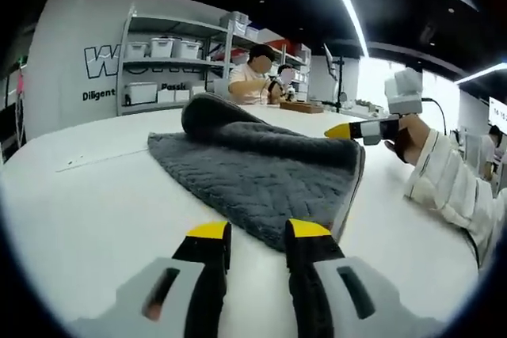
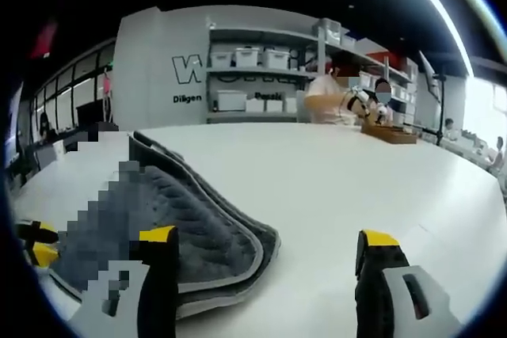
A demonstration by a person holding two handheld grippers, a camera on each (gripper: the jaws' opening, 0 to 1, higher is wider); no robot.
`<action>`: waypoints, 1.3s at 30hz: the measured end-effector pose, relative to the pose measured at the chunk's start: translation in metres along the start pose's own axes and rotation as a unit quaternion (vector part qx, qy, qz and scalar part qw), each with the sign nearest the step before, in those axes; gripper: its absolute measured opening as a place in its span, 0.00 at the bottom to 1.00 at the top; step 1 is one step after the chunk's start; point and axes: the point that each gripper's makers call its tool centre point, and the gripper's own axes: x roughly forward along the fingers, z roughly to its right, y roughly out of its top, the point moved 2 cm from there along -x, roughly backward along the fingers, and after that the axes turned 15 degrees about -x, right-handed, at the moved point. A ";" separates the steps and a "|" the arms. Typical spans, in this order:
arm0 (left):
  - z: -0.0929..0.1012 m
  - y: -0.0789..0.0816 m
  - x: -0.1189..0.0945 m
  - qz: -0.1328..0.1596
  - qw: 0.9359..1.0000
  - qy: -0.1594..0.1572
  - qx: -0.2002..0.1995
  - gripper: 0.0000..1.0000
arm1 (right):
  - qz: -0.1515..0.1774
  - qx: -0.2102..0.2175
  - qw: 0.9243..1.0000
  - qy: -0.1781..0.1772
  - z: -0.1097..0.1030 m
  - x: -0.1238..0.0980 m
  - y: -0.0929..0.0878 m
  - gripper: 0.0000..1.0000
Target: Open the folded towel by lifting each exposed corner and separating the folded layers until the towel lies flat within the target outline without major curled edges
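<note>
The folded dark grey plush towel [image 1: 261, 176] lay on the white counter [image 1: 95, 203], appearing soft, limp and light. Both claws, left [image 1: 258, 233] and right [image 2: 269, 241], stood released; the layered corner nearest the left claw looked the best hold.

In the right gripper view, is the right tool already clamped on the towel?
No. The right tool stands wide open, one finger over the grey towel, the other over the bare white table.

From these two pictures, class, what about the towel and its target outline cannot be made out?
- Towel, left gripper view: its far edge is hidden behind a raised fold.
- Towel, right gripper view: the near left part is blurred by mosaic patches.
- Target outline: too faint on the table to trace.
</note>
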 end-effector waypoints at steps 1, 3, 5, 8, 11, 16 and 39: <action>0.000 -0.001 0.000 -0.001 1.000 -0.002 -0.005 0.26 | 0.000 0.000 1.000 0.000 0.000 0.000 0.000 0.91; 0.001 -0.001 0.000 0.000 1.000 -0.005 -0.013 0.24 | -0.001 0.001 1.000 0.000 0.000 0.000 0.000 0.91; 0.001 -0.001 0.001 -0.003 1.000 -0.008 -0.014 0.23 | -0.001 0.005 1.000 0.003 -0.001 0.000 -0.001 0.90; 0.002 -0.002 0.001 -0.005 1.000 -0.007 -0.012 0.22 | -0.002 0.004 1.000 0.003 -0.001 0.000 -0.001 0.90; 0.002 -0.005 0.002 -0.012 1.000 -0.009 -0.015 0.19 | -0.002 0.002 1.000 0.004 -0.002 0.000 -0.001 0.90; 0.004 -0.006 0.003 -0.014 1.000 -0.011 -0.009 0.15 | -0.002 0.003 1.000 0.006 -0.002 0.000 -0.001 0.89; 0.001 -0.009 -0.003 -0.036 0.999 -0.011 -0.001 0.02 | 0.000 -0.002 1.000 0.017 -0.008 0.000 0.000 0.87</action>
